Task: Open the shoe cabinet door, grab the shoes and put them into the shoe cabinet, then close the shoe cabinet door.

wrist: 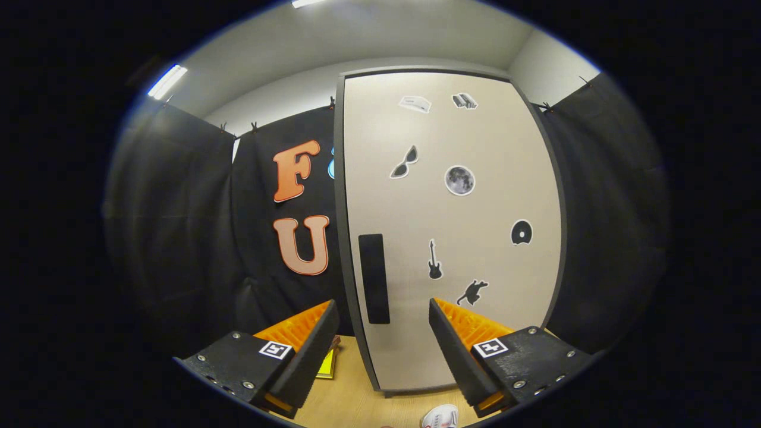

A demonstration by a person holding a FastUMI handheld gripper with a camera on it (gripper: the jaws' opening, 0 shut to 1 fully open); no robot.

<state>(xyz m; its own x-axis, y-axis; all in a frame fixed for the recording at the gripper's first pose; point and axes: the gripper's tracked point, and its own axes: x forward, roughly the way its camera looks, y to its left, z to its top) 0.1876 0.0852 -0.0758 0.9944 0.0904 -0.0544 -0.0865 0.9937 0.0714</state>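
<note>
Tall beige shoe cabinet door point(452, 226) is seen closed, its black recessed handle point(374, 278) just beyond the gripper point(383, 351), jaws apart, empty. White shoe point(441, 417) lies on the wooden desk point(351, 398) below; a swinging door could be caught on it

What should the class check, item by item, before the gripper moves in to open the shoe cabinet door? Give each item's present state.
1. Cabinet door shut, awaiting opening: ok.
2. Dark handle in sight, just beyond the fingers: ok.
3. Gripper open, nothing between its fingers: ok.
4. Fingers spread wide enough to take the handle: ok.
5. Shoe lies on the wooden floor before the door, possibly in its swing: cannot tell.
6. Which side the door hinges on: cannot tell.
</note>
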